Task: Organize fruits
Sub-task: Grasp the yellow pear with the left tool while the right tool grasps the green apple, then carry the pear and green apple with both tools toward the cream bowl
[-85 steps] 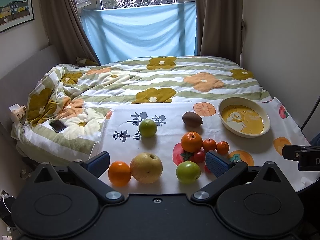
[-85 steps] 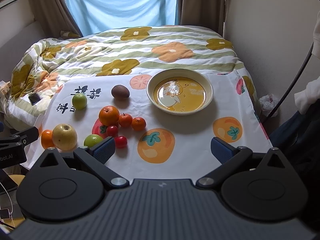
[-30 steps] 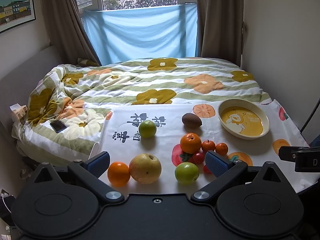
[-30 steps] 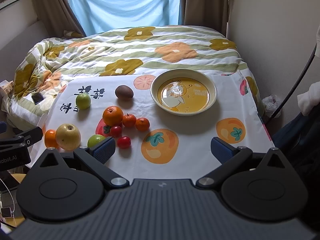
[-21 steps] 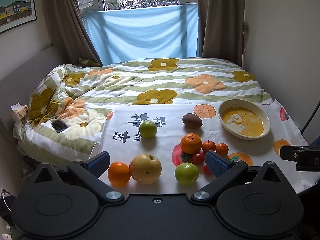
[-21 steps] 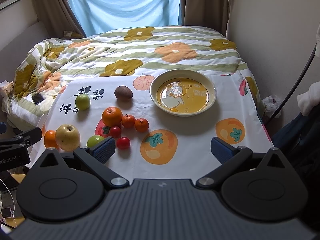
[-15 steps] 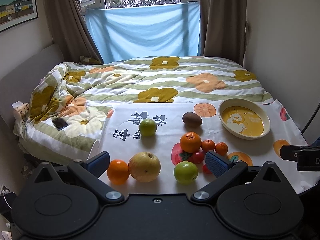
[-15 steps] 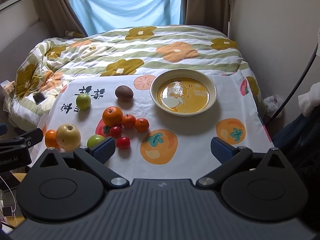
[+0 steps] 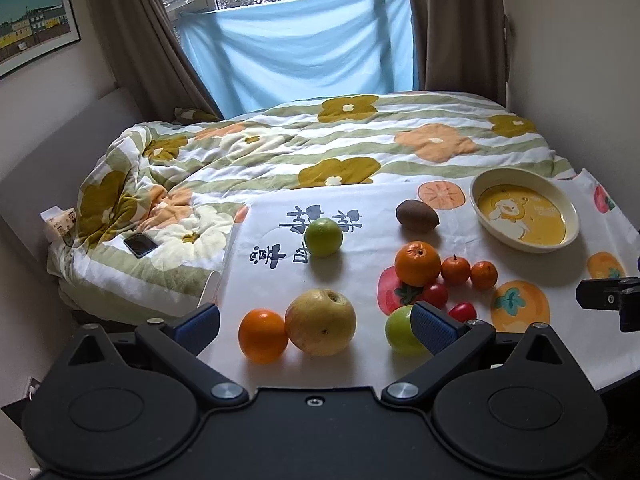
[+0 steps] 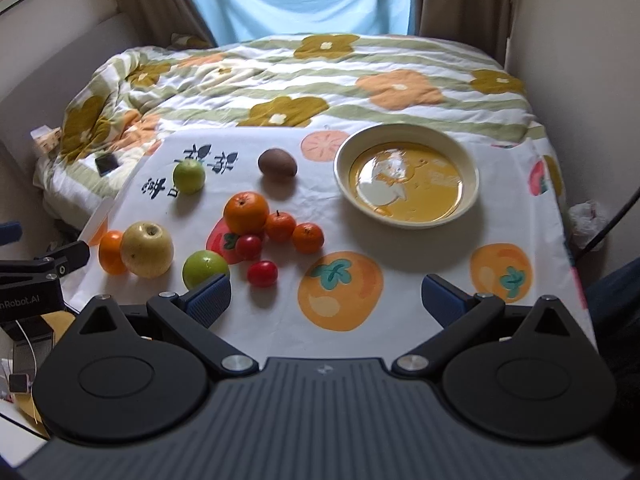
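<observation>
Bedroom setting: floral quilt [image 9: 360, 140] over a bed, blue sheet [image 9: 296, 52] hung across the window, brown curtains either side, framed picture [image 9: 32, 20] on the wall. White cloth [image 10: 400, 300] printed with persimmons and dark brush-style characters (not legible to me) is spread on the bed end and carries all the fruit. Landmark: cream bowl [image 10: 468, 164] with yellow cartoon-duck interior, holding no fruit; small lettering inside it too faint to read. Brown kiwi [image 10: 277, 163] lies beside the bowl on the window-curtain side; a green apple [image 10: 189, 176] sits farther off on the characters. Nearer the camera than the bowl, a cluster touches: large orange [image 10: 245, 212], two small tangerines [image 10: 307, 237], a cherry tomato [image 10: 248, 247]; a second cherry tomato [image 10: 262, 273] just apart. Farthest from the bowl: another green apple [image 10: 204, 268], yellow pear [image 10: 147, 244] touching a small orange [image 10: 110, 251]. Black phone [image 9: 140, 245] rests on the quilt beyond the cloth. Left gripper [image 9: 316, 322] hovers with jaws wide apart, empty, pear and orange between its blue pads [image 9: 432, 326]. Right gripper [image 10: 326, 300] likewise spread wide, holding nothing, over a printed persimmon. Partial text "nRobot.AI" readable on the left gripper's side in the right wrist view.
</observation>
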A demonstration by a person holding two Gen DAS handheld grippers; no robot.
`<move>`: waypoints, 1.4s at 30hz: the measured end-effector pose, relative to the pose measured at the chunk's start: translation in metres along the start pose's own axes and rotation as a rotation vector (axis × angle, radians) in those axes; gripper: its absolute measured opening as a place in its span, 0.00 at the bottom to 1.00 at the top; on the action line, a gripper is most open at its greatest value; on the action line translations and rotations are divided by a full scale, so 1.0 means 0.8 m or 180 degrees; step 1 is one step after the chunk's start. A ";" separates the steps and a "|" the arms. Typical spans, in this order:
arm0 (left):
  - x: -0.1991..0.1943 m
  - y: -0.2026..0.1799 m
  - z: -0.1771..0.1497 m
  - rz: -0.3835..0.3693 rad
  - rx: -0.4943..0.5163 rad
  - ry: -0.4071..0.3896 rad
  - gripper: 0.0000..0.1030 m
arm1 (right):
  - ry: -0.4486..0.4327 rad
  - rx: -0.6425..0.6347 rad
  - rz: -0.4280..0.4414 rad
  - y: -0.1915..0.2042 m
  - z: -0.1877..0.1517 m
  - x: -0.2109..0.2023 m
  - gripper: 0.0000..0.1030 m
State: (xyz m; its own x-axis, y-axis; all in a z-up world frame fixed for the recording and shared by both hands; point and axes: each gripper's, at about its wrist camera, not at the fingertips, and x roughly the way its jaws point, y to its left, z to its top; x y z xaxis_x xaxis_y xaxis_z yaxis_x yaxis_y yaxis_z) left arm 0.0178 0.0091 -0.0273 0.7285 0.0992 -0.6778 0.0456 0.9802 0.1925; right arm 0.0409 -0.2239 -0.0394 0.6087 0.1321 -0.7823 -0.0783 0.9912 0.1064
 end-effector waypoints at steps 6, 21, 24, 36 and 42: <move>0.045 0.015 -0.011 -0.0196 0.0471 0.0074 1.00 | 0.0184 0.0188 0.0074 0.017 -0.010 0.047 1.00; 0.141 0.036 -0.022 -0.0898 0.1482 0.0243 1.00 | 0.0505 0.1010 -0.0029 0.082 -0.024 0.131 1.00; 0.155 0.033 -0.024 -0.1010 0.1625 0.0275 0.97 | 0.0545 0.1096 -0.0053 0.091 -0.023 0.144 1.00; 0.200 0.024 -0.023 -0.1351 0.1898 0.0428 0.88 | 0.0579 0.1418 -0.0006 0.114 -0.019 0.172 1.00; 0.210 0.027 -0.023 -0.1413 0.1957 0.0447 0.76 | 0.0572 0.1525 0.0068 0.120 -0.014 0.184 0.98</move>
State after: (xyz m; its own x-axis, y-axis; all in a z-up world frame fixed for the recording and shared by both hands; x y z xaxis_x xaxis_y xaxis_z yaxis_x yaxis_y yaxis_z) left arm 0.1285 0.0499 -0.1502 0.4615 -0.2200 -0.8594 0.7148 0.6659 0.2134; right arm 0.1138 -0.1096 -0.1510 0.4624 0.1925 -0.8655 0.3072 0.8809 0.3600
